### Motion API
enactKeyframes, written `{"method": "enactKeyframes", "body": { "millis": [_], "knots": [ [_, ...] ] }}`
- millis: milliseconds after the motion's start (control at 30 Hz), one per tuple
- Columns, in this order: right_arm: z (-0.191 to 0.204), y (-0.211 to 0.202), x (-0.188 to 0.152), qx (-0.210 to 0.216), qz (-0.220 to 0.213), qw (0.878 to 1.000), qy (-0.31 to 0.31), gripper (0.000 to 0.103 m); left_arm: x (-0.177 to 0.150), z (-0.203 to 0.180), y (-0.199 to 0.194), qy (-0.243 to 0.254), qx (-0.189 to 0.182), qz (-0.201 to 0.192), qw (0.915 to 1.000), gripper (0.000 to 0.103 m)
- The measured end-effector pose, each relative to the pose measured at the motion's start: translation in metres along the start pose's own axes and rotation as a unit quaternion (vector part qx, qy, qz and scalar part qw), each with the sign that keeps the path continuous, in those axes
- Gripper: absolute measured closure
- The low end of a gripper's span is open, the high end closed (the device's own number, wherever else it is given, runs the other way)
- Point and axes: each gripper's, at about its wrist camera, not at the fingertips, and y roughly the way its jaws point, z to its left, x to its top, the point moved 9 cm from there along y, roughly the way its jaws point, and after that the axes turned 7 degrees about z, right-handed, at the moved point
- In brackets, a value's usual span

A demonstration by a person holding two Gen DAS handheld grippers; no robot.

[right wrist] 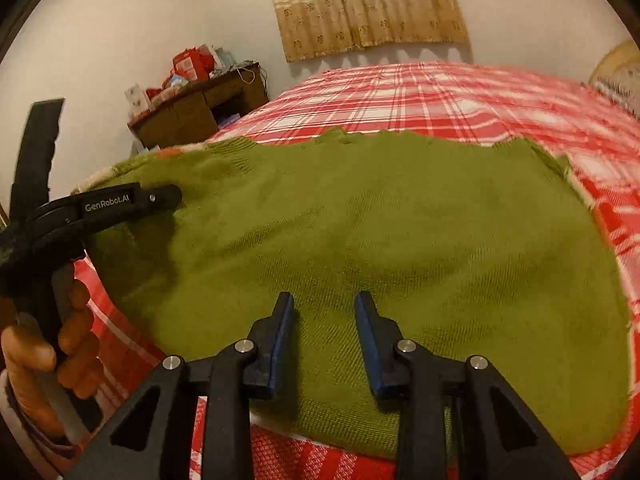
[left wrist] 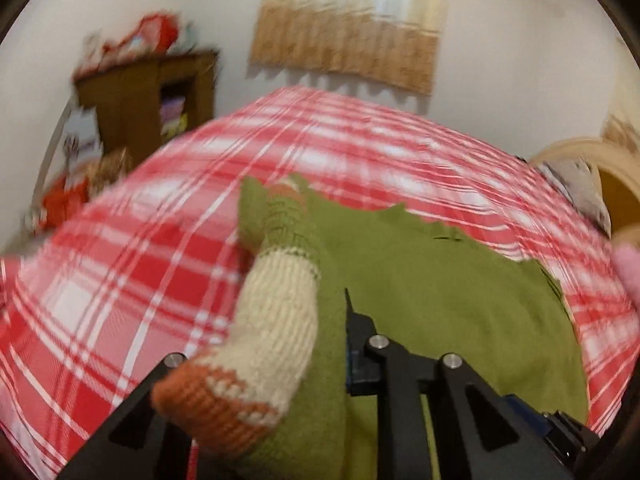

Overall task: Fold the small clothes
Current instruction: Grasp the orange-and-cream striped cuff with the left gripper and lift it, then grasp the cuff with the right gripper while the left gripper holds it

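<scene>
A green knitted sweater (right wrist: 380, 232) lies spread flat on the red plaid bed sheet (right wrist: 460, 96). Its cream sleeve (left wrist: 280, 312) with an orange cuff (left wrist: 188, 396) is lifted off the bed and drapes across the jaws of my left gripper (left wrist: 316, 312), which is shut on it. That sleeve hides the left finger, and only the right fingertip (left wrist: 350, 308) shows. In the right wrist view a hand (right wrist: 72, 340) holds the left gripper at the sweater's left edge. My right gripper (right wrist: 324, 304) hangs open just over the sweater's near hem, nothing between its blue pads.
A wooden cabinet (right wrist: 200, 112) piled with red boxes stands by the wall left of the bed. A patterned curtain (right wrist: 368, 8) hangs behind. A round tan basket (left wrist: 600, 184) sits at the bed's right side. Plaid sheet surrounds the sweater.
</scene>
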Motion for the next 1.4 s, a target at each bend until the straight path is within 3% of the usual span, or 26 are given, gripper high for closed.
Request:
{"method": "enactKeyframes", "body": {
  "millis": [100, 167, 333, 500, 600, 667, 700, 800, 967, 1100, 1167, 1200, 1300, 1400],
  "knots": [
    [-0.007, -0.004, -0.001, 0.035, -0.012, 0.999, 0.029, 0.069, 0.003, -0.035, -0.010, 0.077, 0.004, -0.022, 0.9968, 0.083],
    [-0.011, -0.007, -0.001, 0.050, -0.019, 0.997, 0.047, 0.069, -0.004, -0.064, -0.013, 0.140, 0.003, -0.030, 0.9897, 0.083],
    [-0.021, -0.014, -0.006, 0.082, -0.030, 0.991, 0.098, 0.069, -0.032, -0.096, 0.006, 0.218, 0.006, -0.003, 0.9759, 0.083],
    [-0.028, -0.017, -0.009, 0.102, -0.025, 0.987, 0.122, 0.070, -0.043, -0.099, 0.009, 0.233, 0.010, -0.003, 0.9725, 0.083],
    [-0.028, -0.022, -0.003, 0.107, -0.009, 0.986, 0.127, 0.070, -0.045, -0.097, 0.005, 0.222, -0.003, -0.003, 0.9750, 0.083],
    [-0.031, -0.036, 0.010, 0.122, -0.026, 0.984, 0.129, 0.069, -0.043, -0.094, 0.007, 0.211, -0.016, -0.002, 0.9773, 0.083],
    [-0.032, -0.041, 0.021, 0.129, -0.033, 0.983, 0.130, 0.065, -0.042, -0.093, 0.008, 0.208, -0.020, -0.002, 0.9779, 0.083],
    [-0.037, -0.044, 0.058, 0.127, -0.038, 0.983, 0.125, 0.037, -0.043, -0.094, 0.009, 0.203, -0.025, -0.002, 0.9788, 0.083],
    [-0.035, 0.004, 0.102, 0.157, 0.017, 0.980, 0.125, 0.034, -0.043, -0.094, 0.010, 0.189, -0.046, 0.001, 0.9809, 0.082],
    [-0.035, 0.056, 0.106, 0.148, 0.073, 0.977, 0.132, 0.034, -0.043, -0.094, 0.009, 0.182, -0.057, 0.002, 0.9817, 0.082],
    [-0.029, 0.070, 0.111, 0.143, 0.072, 0.981, 0.114, 0.035, -0.044, -0.096, 0.009, 0.182, -0.057, 0.002, 0.9816, 0.082],
    [-0.025, 0.072, 0.114, 0.138, 0.065, 0.983, 0.098, 0.040, -0.044, -0.095, 0.009, 0.182, -0.058, 0.002, 0.9816, 0.082],
    [-0.011, 0.081, 0.117, 0.105, 0.068, 0.991, 0.048, 0.079, -0.044, -0.095, 0.009, 0.178, -0.064, 0.004, 0.9820, 0.082],
    [-0.009, 0.076, 0.118, 0.083, 0.056, 0.995, 0.021, 0.087, -0.044, -0.095, 0.007, 0.171, -0.072, 0.005, 0.9825, 0.082]
  ]
}}
